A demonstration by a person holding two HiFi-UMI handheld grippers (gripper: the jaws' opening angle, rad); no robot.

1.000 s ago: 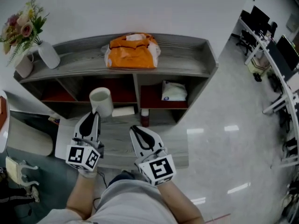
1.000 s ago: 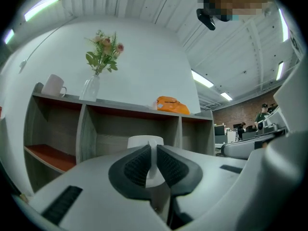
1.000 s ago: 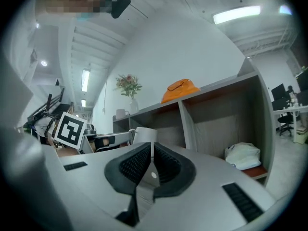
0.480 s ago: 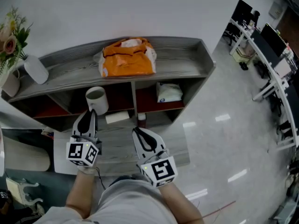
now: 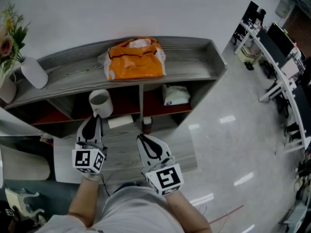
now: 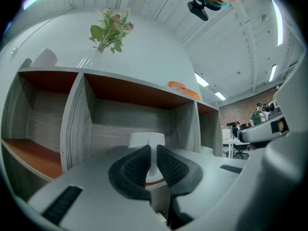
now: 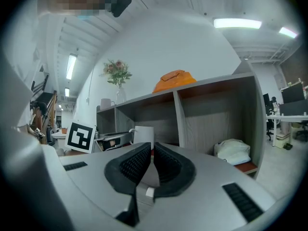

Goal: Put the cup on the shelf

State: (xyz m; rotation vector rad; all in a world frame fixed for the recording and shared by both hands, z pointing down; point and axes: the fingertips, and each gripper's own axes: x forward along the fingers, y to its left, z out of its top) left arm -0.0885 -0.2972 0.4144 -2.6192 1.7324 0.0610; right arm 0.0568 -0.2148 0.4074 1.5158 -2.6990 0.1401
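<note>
A white cup (image 5: 100, 102) hangs in the air in front of the grey shelf unit's (image 5: 189, 67) lower left compartment. My left gripper (image 5: 93, 118) is shut on the cup from the near side, at its handle. In the left gripper view the cup (image 6: 147, 141) shows just past the left gripper's (image 6: 153, 153) nearly closed jaws, with the open compartments behind. My right gripper (image 5: 145, 139) is shut and empty, beside the left one and lower. The right gripper view shows that gripper (image 7: 151, 153) with the cup (image 7: 143, 134) beyond it.
An orange bag (image 5: 135, 58) lies on the shelf top. At the top's left end stand a white vase with flowers (image 5: 34, 73) and a mug (image 5: 6, 89). A white bag (image 5: 176, 95) fills the right compartment. A low ledge (image 5: 121, 152) lies under the grippers, desks at the far right.
The left gripper and the cup have edged slightly closer to the shelf. The right gripper has hardly moved.
</note>
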